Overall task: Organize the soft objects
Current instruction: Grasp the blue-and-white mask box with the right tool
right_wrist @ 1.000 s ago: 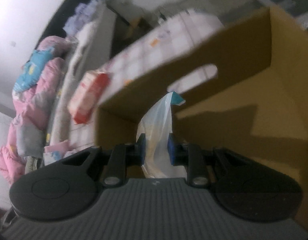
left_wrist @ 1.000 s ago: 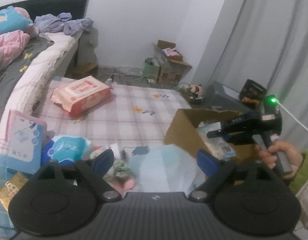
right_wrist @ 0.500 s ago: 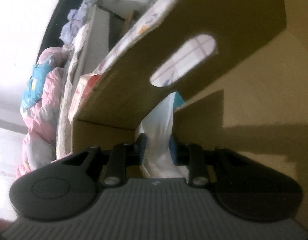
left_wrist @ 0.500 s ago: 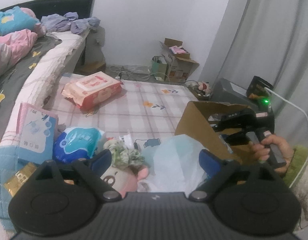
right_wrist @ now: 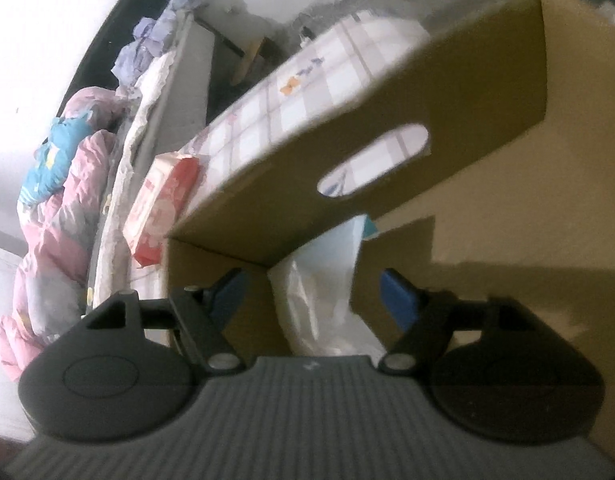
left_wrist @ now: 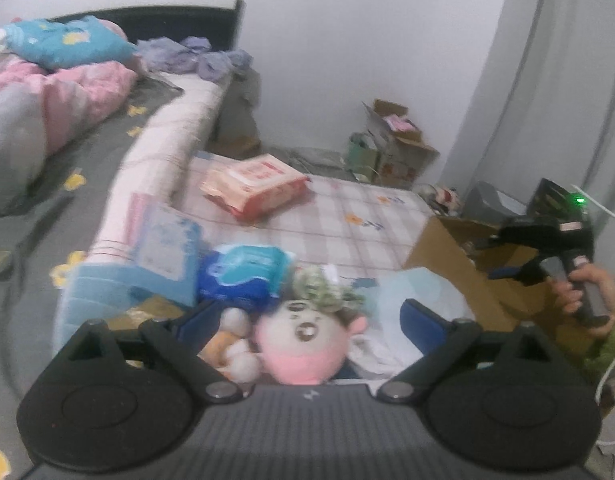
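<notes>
The right gripper (right_wrist: pixel 315 296) reached into the cardboard box (right_wrist: pixel 487 80), its jaws having just been opening; they stood apart, with the white plastic bag (right_wrist: pixel 319 280) between them but clear of both pads, resting against the box's inner wall below the handle slot. The left gripper (left_wrist: pixel 307 320) was spread wide and held nothing. It hovered over the pile on the checked mat (left_wrist: pixel 327 224), where a pink plush doll (left_wrist: pixel 303 340) lay between its fingers without touching them, a pale blue bag (left_wrist: pixel 419 292) just beside.
</notes>
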`<state>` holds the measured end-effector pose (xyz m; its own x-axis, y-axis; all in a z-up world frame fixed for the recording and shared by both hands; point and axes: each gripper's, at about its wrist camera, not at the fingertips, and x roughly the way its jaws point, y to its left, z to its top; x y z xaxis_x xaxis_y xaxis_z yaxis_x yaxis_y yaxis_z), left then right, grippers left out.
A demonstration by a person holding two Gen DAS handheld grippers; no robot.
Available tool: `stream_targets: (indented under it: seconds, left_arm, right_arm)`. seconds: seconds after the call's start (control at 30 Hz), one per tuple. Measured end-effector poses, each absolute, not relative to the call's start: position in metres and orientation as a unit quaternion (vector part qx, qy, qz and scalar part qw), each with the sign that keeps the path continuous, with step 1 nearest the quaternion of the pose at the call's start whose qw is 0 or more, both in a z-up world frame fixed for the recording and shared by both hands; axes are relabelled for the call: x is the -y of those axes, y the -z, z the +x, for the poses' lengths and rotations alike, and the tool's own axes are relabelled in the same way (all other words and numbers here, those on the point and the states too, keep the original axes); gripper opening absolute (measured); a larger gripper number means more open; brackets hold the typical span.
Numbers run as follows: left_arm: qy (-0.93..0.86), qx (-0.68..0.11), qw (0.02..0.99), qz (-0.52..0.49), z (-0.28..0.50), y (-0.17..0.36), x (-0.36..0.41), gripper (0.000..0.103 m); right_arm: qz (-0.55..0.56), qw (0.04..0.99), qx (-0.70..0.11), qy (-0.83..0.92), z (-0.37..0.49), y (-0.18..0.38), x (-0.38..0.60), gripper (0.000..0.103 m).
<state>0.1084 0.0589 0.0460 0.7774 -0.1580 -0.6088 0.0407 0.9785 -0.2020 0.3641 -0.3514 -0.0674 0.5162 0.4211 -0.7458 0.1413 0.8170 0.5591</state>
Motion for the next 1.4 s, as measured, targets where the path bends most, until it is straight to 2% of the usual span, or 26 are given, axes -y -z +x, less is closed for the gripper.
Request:
stream_targets:
  seconds: [0.33,0.63,0.73,0.83,0.9,0.97,1.07,1.23,1.4]
  left_arm:
    - [0.010,-0.283,0.956,-0.071,0.081,-0.054,-0.095,0.098]
    - [-0.014,-0.275,0.961,-0.033,0.109,-0.056,-0.119,0.097]
    - [-0.016,-0.292,0.956,-0.006,0.131,-0.050,-0.125,0.092]
    - [-0.011,-0.317,0.948,0.007,0.154,-0.038,-0.129,0.082]
    - [-0.012,-0.338,0.941,0.007,0.171,-0.028,-0.134,0.070]
    - [-0.014,-0.359,0.933,0.004,0.184,-0.018,-0.138,0.063]
    - [-0.013,-0.377,0.926,0.001,0.199,-0.006,-0.143,0.063]
    - [-0.010,-0.400,0.916,-0.002,0.217,0.010,-0.147,0.063]
    - [-0.007,-0.414,0.910,0.000,0.228,0.019,-0.148,0.064]
  right_arm:
    - [0.203,0.870,-0.427,-0.138,0.307,-0.028,0.319,0.075]
    - [0.218,0.820,-0.441,-0.294,0.304,-0.058,0.193,0.075]
    - [0.231,0.789,-0.458,-0.338,0.316,-0.050,0.142,0.075]
    - [0.234,0.764,-0.480,-0.362,0.335,-0.033,0.092,0.073]
    - [0.237,0.748,-0.503,-0.364,0.351,-0.015,0.063,0.067]
    - [0.237,0.735,-0.525,-0.357,0.366,0.004,0.036,0.061]
    - [0.237,0.722,-0.551,-0.345,0.387,0.035,0.007,0.058]
    - [0.240,0.699,-0.589,-0.326,0.407,0.072,-0.016,0.059]
    - [0.229,0.692,-0.601,-0.329,0.413,0.082,-0.034,0.060]
